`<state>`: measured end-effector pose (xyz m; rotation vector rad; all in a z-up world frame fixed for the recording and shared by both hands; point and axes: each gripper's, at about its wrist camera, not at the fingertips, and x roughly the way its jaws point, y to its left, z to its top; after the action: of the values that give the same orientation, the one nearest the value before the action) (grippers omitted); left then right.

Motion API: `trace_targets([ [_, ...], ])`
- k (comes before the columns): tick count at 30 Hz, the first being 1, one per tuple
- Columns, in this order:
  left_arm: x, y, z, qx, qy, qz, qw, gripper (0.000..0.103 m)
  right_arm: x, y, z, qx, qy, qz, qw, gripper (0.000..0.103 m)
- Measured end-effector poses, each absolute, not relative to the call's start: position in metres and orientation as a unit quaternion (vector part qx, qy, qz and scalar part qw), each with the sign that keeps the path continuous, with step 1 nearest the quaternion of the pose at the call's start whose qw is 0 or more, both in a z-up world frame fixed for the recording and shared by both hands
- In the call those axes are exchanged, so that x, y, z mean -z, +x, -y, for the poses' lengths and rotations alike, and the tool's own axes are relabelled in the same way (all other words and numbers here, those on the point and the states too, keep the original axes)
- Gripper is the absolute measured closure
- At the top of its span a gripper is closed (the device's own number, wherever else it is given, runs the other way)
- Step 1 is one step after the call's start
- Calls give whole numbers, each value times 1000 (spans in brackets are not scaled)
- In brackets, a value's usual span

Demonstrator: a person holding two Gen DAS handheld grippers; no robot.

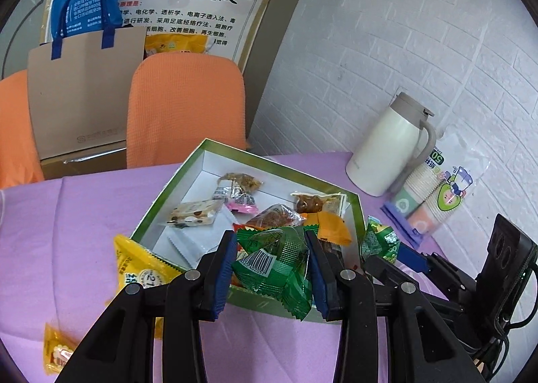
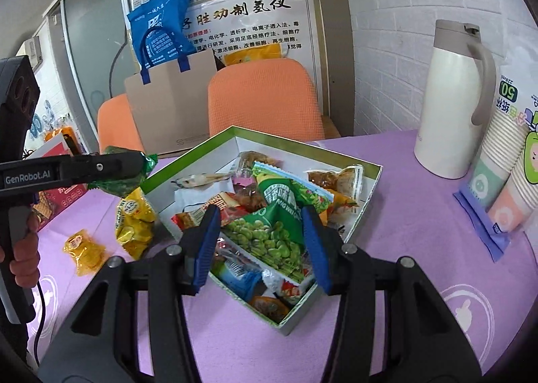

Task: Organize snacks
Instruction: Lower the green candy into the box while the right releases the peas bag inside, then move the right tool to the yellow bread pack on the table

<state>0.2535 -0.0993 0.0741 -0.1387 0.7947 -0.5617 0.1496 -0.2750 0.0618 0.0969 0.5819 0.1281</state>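
- The box point(image 2: 368, 186) sits on the purple surface point(image 2: 403, 231), already full of soft, light snack bags.
- Your right tool point(image 2: 264, 242) is open over the pea bag point(image 2: 269, 235), holding nothing.
- Your left tool point(image 1: 270, 268) squeezes a small green packet point(image 1: 275, 265). It looks crinkly and slippery, so pinch its puffy middle.

Purple table point(image 2: 403, 215) bears box point(image 2: 370, 171) (flask point(image 2: 447, 107) beside).

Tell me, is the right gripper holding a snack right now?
No, the right gripper is open above the box, fingers gripping nothing.
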Motion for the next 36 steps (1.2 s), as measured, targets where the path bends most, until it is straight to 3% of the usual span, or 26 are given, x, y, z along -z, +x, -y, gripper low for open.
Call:
trace_targets([
  [6,-55,274,122,268,-62,-392,878,62,-48,171,281,-70,43,-285,955,50],
  [8,-45,278,127,270,-61,-398,874,51,-37,179,277,-70,23,-297,952,36],
  [9,-39,279,127,263,-60,-404,874,33,-33,179,277,-61,16,-300,952,23],
  [10,-35,279,126,253,-59,-406,876,17,-30,176,277,-54,10,-295,954,21],
  [11,-31,277,123,240,-58,-402,882,15,-29,172,278,-58,8,-289,956,21],
  [36,-78,165,59,197,-68,-331,920,15,-66,93,260,-121,58,-245,960,10],
])
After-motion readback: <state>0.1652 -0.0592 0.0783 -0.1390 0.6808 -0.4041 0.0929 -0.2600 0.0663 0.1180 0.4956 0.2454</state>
